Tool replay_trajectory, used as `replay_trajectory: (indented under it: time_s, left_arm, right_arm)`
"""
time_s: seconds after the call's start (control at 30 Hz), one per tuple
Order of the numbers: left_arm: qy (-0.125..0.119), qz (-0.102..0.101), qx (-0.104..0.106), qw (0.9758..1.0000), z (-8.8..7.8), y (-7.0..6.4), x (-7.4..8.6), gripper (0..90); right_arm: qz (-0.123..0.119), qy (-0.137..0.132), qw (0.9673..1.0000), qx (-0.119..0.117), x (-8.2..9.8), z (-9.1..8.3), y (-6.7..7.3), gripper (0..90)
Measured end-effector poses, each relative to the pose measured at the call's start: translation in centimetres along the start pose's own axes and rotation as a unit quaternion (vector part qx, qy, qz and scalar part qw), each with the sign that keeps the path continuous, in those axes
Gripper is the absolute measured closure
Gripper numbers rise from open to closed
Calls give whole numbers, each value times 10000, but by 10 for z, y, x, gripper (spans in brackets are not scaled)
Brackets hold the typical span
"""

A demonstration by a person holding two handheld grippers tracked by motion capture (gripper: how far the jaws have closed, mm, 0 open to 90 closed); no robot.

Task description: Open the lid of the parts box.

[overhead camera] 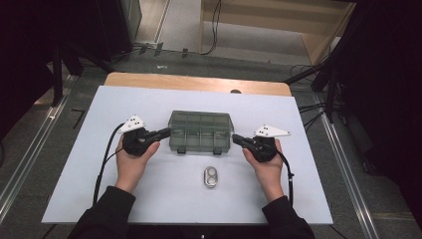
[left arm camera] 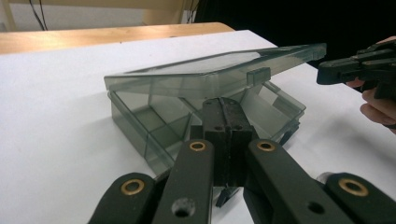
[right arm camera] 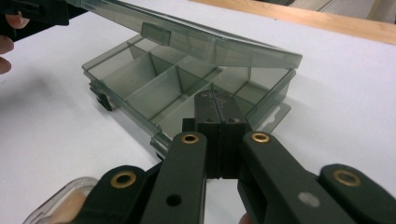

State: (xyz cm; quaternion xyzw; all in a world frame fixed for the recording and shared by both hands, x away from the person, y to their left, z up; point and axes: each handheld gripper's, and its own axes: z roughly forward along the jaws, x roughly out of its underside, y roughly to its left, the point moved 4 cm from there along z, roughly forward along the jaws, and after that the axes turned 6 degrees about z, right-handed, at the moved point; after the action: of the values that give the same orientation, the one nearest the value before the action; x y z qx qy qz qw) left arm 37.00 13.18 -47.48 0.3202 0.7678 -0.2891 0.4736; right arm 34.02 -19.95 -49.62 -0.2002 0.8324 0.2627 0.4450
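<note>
A smoky translucent compartment box [overhead camera: 200,130] sits mid-table, its front latches facing the person. Its lid [left arm camera: 210,70] is raised a little at the front, over empty compartments [right arm camera: 140,79]. My left gripper [overhead camera: 168,131] is shut, its tip at the box's left end, just under the lifted lid edge [left arm camera: 223,103]. My right gripper [overhead camera: 235,138] is shut too, its tip at the right end under the lid [right arm camera: 215,95]. Each gripper view shows the other gripper's tip touching the lid's far front corner [left arm camera: 336,70] [right arm camera: 37,14]. Nothing is clamped between either pair of jaws.
A small rounded clear case [overhead camera: 211,177] lies on the white table top [overhead camera: 89,164] in front of the box, between the person's forearms. A wooden strip [overhead camera: 199,82] runs along the table's far edge. Cables and dark stands surround the table on the floor.
</note>
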Motion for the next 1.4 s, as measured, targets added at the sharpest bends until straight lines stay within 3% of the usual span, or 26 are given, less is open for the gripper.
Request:
replay_trajectory:
  time_s: [0.83,1.03,1.17,1.33,1.4]
  left_arm:
    - [-315,-64,-224,9992,18,15,-42,899]
    - [-358,-66,-268,9990,21,19,-49,899]
    - [-343,-74,-291,9990,24,21,-52,899]
    - [-371,-108,-317,9987,27,24,-56,899]
    - [-381,-145,-330,9986,28,26,-56,899]
  right_arm:
    - [-246,-211,9994,136,-54,8,-2,867]
    - [-272,-265,9992,110,-59,0,-2,825]
    - [-193,-497,9983,231,-61,-8,-8,682]
    - [5,-679,9972,297,-70,-12,-18,294]
    - [66,-740,9967,339,-72,-12,-21,76]
